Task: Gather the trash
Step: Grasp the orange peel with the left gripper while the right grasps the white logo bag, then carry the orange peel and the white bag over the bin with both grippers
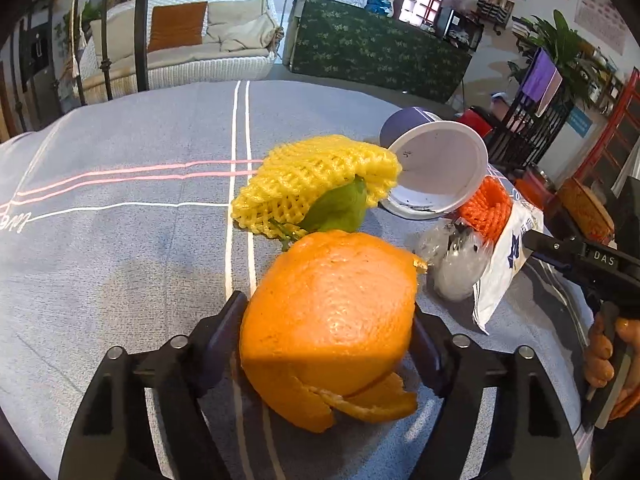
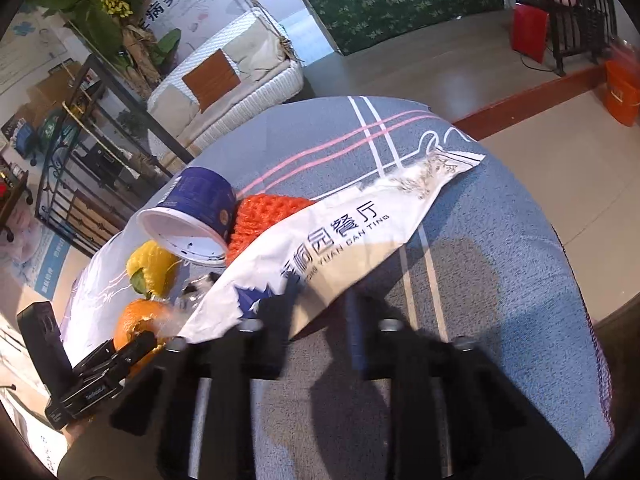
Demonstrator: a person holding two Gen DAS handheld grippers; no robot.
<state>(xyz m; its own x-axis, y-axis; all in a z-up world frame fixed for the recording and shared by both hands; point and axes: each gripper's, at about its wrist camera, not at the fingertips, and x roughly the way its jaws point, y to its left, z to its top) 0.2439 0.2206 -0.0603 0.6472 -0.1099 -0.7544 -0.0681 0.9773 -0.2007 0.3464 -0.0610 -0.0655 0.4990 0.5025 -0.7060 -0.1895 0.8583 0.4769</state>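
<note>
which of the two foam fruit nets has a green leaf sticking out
The yellow foam net, left of the tipped cup; the orange net lies behind the white wrapper, leafless.

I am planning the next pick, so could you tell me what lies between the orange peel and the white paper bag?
In the left wrist view, a crumpled clear plastic wrapper lies between the orange peel and the white paper bag.

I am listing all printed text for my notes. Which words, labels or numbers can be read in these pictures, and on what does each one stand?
"DAS": on the right gripper.
"YUAN CAN TING", under large Chinese characters "餐厅": on the white wrapper.
Small print on the blue cup: too small to read.
Wall posters: some large Chinese characters, the rest blurred.
</note>
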